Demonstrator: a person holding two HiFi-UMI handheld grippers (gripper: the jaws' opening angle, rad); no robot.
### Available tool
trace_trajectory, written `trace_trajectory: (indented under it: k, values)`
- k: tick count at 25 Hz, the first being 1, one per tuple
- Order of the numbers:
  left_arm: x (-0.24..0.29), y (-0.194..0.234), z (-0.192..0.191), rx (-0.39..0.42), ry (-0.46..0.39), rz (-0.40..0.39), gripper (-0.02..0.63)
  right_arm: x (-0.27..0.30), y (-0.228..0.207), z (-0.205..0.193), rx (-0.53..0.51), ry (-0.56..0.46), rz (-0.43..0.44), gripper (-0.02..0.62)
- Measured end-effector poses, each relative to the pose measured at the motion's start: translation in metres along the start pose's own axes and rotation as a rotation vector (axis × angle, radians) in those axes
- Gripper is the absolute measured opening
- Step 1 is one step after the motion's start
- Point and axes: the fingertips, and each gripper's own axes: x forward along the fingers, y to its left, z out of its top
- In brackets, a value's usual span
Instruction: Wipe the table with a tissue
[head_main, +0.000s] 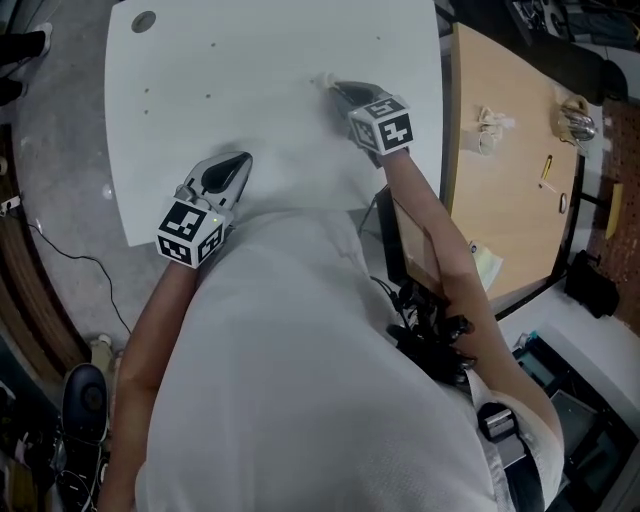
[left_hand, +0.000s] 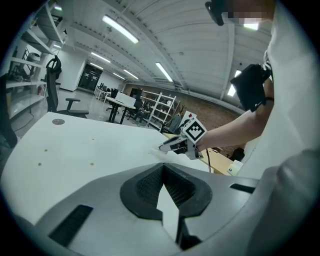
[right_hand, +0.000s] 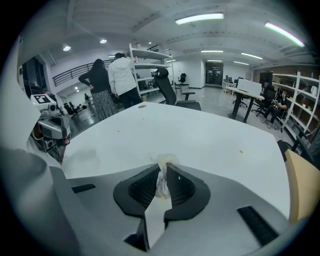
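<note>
Right gripper view shows us the right gripper (right_hand: 162, 169) pinching a small crumpled white tissue (right_hand: 161, 184) tight between its two dark pads. The tissue is squashed into a thin, wrinkly wad. A little yellowish puff of it pokes out past the tips, down on the big flat white tabletop (right_hand: 200, 135).

In the head view we find that spot in the far half of the tabletop, a bit right of the middle. Only a tiny bit of tissue shows there, because the gripper covers the rest. We cannot tell if the tissue is wet or dirty.

The left gripper (left_hand: 161, 170) has its pads pressed together at the tips, with nothing between them. It is by the near edge of the tabletop, well apart from the tissue. We cannot tell if it touches the top.

The person's white shirt (head_main: 300, 380) hides the near part of the tabletop in the head view. The small things on the light wooden tabletop (head_main: 500, 170) beside it are too tiny to name.
</note>
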Motion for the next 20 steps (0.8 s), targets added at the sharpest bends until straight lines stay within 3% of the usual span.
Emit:
trace_trajectory:
  k: [12, 20]
  values:
    - [0.003, -0.002, -0.004, -0.030, -0.009, 0.036, 0.008, 0.019, -0.028, 0.006, -0.055, 0.063, -0.042, 0.041]
    - [-0.004, 0.005, -0.008, -0.052, -0.009, 0.061, 0.008, 0.037, -0.019, 0.000, -0.185, 0.139, -0.094, 0.040]
